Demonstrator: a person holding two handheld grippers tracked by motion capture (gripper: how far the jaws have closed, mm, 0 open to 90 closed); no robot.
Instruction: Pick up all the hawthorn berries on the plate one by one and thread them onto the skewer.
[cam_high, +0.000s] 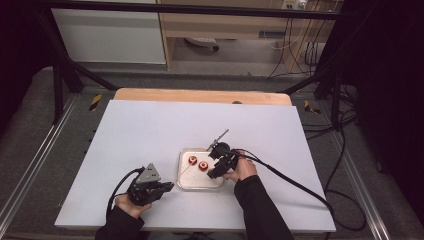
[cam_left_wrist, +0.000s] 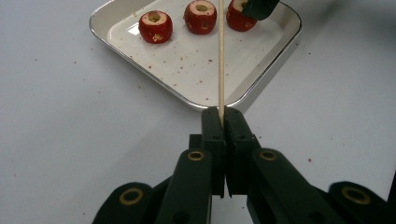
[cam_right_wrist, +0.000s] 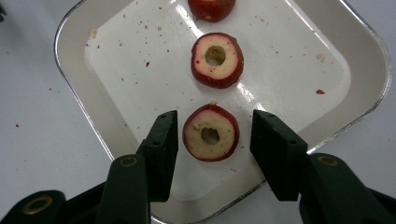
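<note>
A white square tray (cam_high: 179, 172) sits on the table with three red cored fruit pieces in a row. In the right gripper view, my right gripper (cam_right_wrist: 215, 119) straddles the nearest piece (cam_right_wrist: 211, 133) with a small gap at each pad, so it is open. The middle piece (cam_right_wrist: 217, 59) and the far piece (cam_right_wrist: 211, 9) lie beyond it. My left gripper (cam_left_wrist: 223, 116) is shut on a thin wooden skewer (cam_left_wrist: 221, 56) that points over the tray rim (cam_left_wrist: 261, 79) toward the fruit (cam_left_wrist: 201, 16). In the high view my left gripper (cam_high: 170, 186) is just left of the tray and my right gripper (cam_high: 214, 172) is over its right side.
The white table top (cam_high: 150, 130) has a wooden strip (cam_high: 200, 95) along its far edge. My right gripper's cable (cam_high: 290, 180) trails off to the right across the table. Red crumbs are scattered in the tray and on the table near it.
</note>
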